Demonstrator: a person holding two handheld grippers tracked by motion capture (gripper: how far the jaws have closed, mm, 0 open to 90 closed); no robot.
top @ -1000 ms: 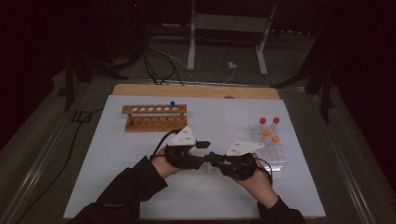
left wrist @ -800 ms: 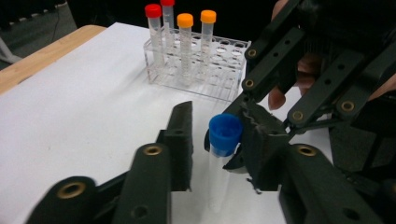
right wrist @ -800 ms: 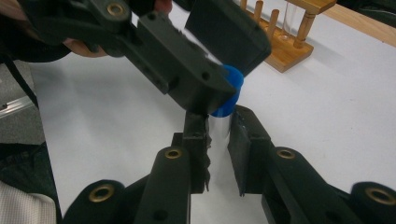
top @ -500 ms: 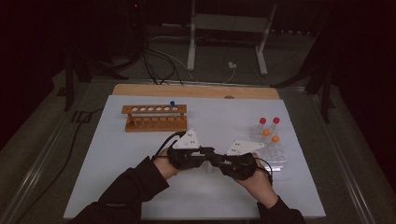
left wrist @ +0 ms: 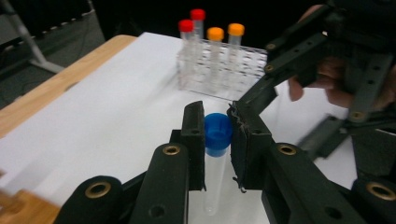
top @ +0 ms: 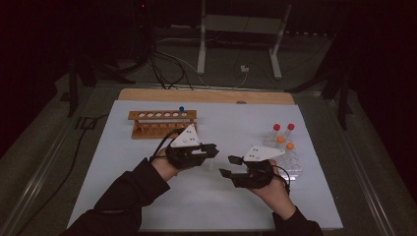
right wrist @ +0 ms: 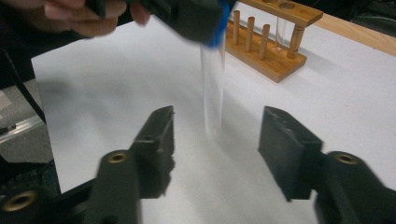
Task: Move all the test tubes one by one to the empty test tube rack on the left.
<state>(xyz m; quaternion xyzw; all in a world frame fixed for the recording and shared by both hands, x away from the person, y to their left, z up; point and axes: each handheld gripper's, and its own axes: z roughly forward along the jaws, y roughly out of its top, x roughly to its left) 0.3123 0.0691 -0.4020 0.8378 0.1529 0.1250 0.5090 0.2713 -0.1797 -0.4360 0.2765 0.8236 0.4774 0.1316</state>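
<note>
White table sheet (top: 147,162) | wooden tube rack (top: 162,123), clear plastic rack (top: 290,157) | right gripper (top: 231,166) now spread open, drawn apart from left gripper (left wrist: 217,135) | clear blue-capped tube (left wrist: 217,158) clamped by left alone: handover looks complete.

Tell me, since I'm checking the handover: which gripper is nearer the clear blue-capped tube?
Left. The left gripper clamps the clear blue-capped tube at its cap; the right gripper is open, jaws either side of it, not touching.

Clear glossy plastic tube (left wrist: 215,172), matt wooden rack (top: 162,123).
</note>
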